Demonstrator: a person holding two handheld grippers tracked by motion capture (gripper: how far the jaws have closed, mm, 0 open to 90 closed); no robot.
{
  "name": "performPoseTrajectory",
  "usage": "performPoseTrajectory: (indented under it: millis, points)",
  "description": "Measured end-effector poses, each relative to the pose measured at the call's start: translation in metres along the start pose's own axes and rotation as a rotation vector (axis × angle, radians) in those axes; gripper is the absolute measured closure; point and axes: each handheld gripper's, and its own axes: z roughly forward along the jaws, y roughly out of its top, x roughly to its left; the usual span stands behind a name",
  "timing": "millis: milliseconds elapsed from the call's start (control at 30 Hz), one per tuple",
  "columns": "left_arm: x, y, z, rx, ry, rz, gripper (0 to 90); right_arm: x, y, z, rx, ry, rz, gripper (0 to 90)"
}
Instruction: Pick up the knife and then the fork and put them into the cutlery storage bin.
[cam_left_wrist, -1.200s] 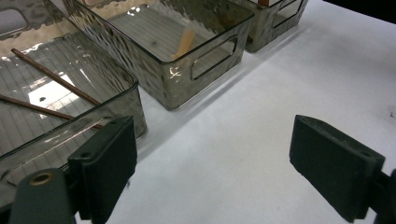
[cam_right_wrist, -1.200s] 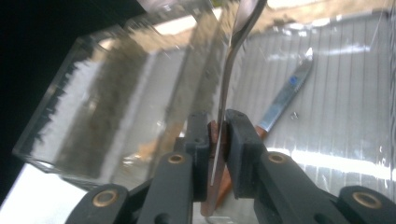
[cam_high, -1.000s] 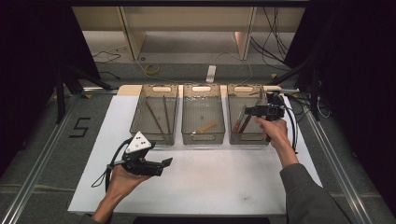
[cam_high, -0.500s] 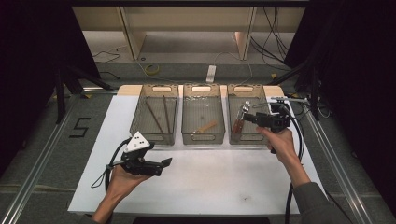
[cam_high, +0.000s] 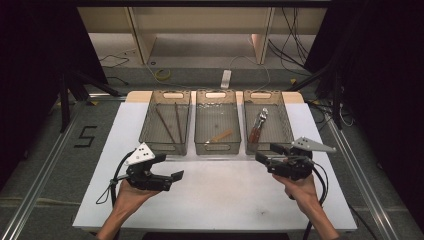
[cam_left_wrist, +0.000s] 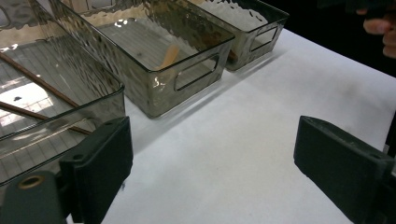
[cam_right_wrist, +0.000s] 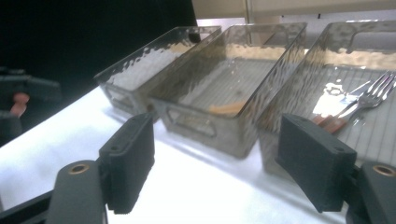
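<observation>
White board covered the table (cam_high: 210, 200), with three smoked-plastic bins lined up along its far edge against a dim room of shelving and loose cables. In the left bin (cam_high: 167, 131) lay a pair of brown chopsticks (cam_high: 171, 122); the middle bin (cam_high: 217, 131) held a small wooden piece (cam_high: 220, 136); the right bin (cam_high: 268, 127) held a fork (cam_high: 258, 126) with a reddish-brown handle, resting flat on the bin floor, untouched by either tool. The right gripper (cam_high: 265, 156) hung just in front of that bin, over the board; its jaws had just been opening, stood spread wide, and had nothing between them. The left gripper (cam_high: 176, 176) hovered near the board's front-left part, jaws likewise parted and empty. Judging by this, the sorting looked far along: each bin had its utensil and nothing lay loose on the board. Whether more pieces remained to be sorted could not be told.
</observation>
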Motion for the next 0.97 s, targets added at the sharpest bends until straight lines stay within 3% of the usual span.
performPoseTrajectory:
  millis: [233,300,400,667,967]
  points:
    - [-0.002,-0.004,-0.001,0.001,-0.027,-0.009,10.9,0.013,-0.025,-0.007,0.015,0.043,-0.037,21.8]
    - [-0.004,-0.006,-0.001,0.010,-0.030,-0.002,10.8,0.015,-0.030,-0.011,0.013,0.026,-0.058,21.9]
    - [-0.006,-0.007,-0.001,0.020,-0.040,0.006,10.2,0.012,-0.037,-0.016,-0.011,0.021,-0.027,22.2]
    - [-0.005,-0.008,-0.001,0.014,-0.031,0.001,9.5,0.010,-0.042,-0.021,-0.013,-0.004,-0.030,21.6]
    - [-0.003,-0.008,-0.002,0.017,-0.026,0.000,9.5,0.010,-0.043,-0.021,-0.016,-0.001,-0.026,21.3]
